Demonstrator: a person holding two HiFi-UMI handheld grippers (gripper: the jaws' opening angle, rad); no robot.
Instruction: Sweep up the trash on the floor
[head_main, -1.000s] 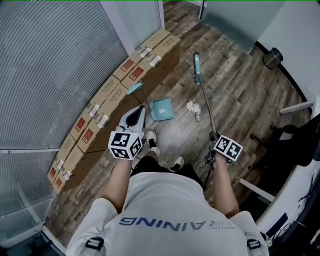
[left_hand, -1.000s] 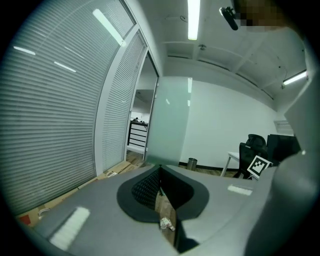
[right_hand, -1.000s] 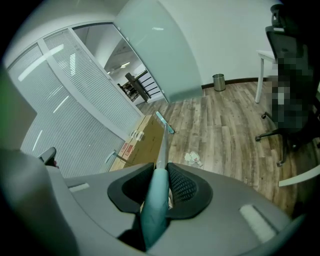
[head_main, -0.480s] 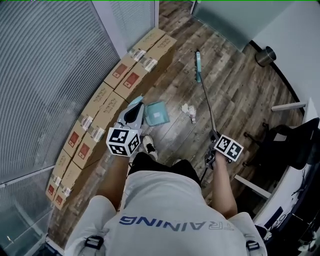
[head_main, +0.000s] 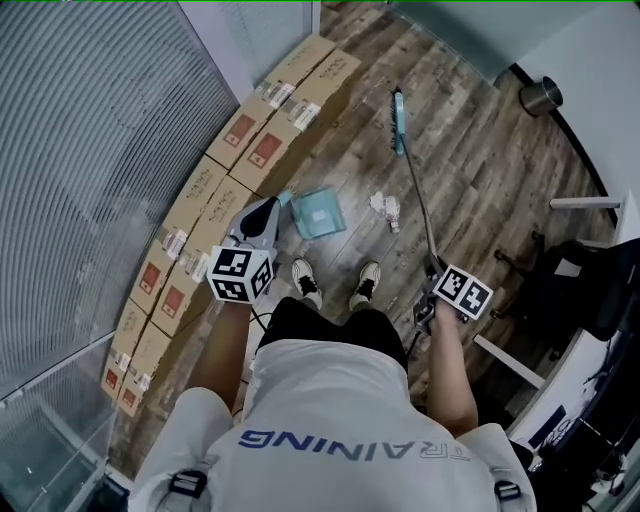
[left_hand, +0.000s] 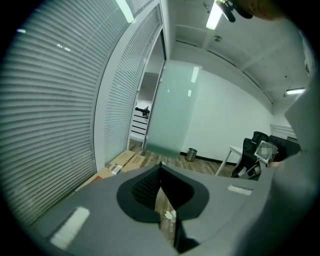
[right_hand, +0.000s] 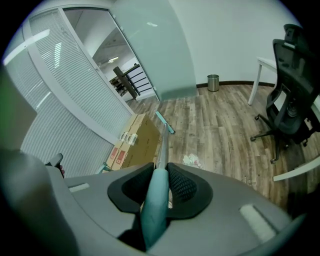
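- Wood-plank office floor (head_main: 470, 180) lies under a person in a white shirt, whose black-and-white shoes (head_main: 305, 282) stand just on the near side of the trash.
- Right gripper (right_hand: 161, 171): jaws closed tight on the thick teal grip of a long broom (head_main: 398, 122). Its thin metal shaft passes close beside the trash, and its narrow teal head rests on the floor well beyond it.
- Left gripper (left_hand: 161, 167): tips pinched together on a sliver of teal, which the head view places at the handle top of a flat, square teal plastic dustpan (head_main: 320, 212).
- That dustpan sits on the floor just left of the trash.
- Trash (head_main: 385, 208): a small crumpled wad of white paper, lying loose on the planks between dustpan and broom shaft.
- Brown cardboard boxes (head_main: 250, 140) with red-and-white labels line a blind-covered glass wall (head_main: 90, 150), left of the trash beyond the dustpan.
- Far right of the trash, a round metal bin (head_main: 546, 95) stands by the white wall.
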